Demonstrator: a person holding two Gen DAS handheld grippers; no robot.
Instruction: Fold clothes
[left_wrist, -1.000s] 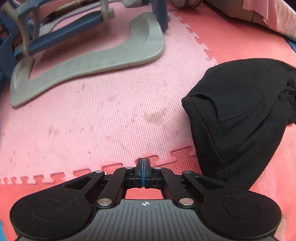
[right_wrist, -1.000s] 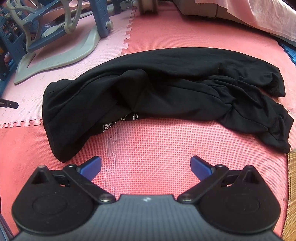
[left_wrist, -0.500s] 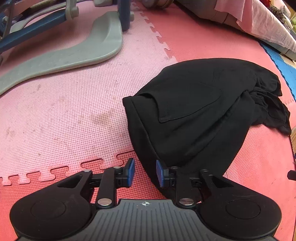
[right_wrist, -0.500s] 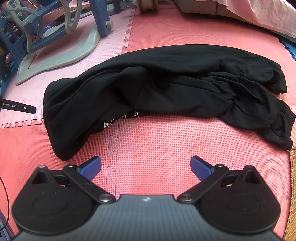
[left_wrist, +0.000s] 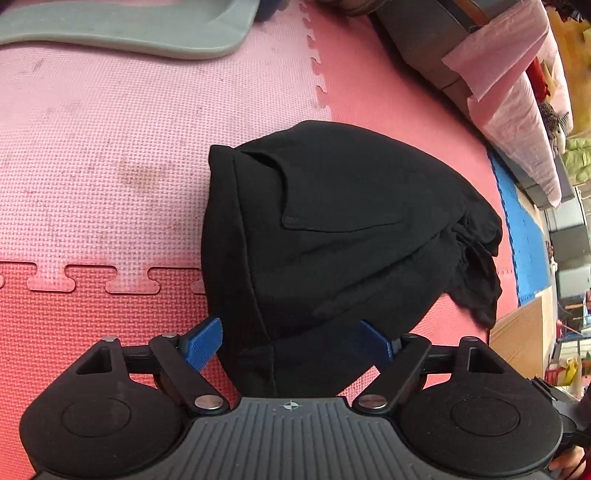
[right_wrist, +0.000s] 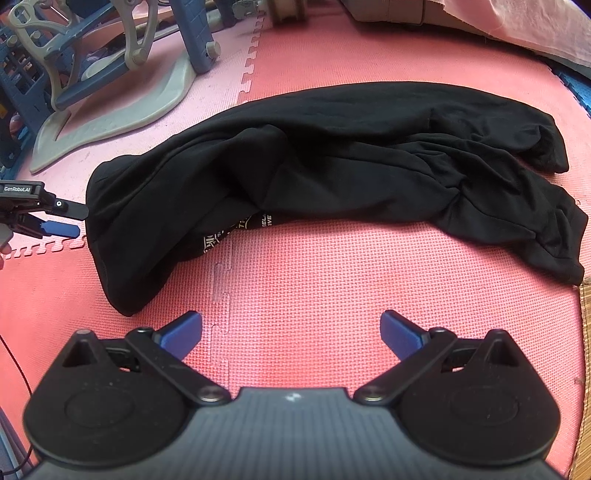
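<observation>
Opening over the hemmed end of the crumpled black cotton garment (left_wrist: 332, 236) on the pink foam mat (left_wrist: 92, 155), left gripper (left_wrist: 291, 341) should straddle only that edge before pinching; right gripper (right_wrist: 291, 330) spread, empty, cloth well ahead.

I see a floor of red and pink foam mats (right_wrist: 332, 288), a grey chair base (right_wrist: 110, 118) at the back, and a pink sheet (left_wrist: 517, 92) draped at the right.

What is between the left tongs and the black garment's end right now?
Nothing visible. The left tongs are opening and already straddle the near end of the black garment, which lies on the foam mat. The pads do not press on it yet.
</observation>
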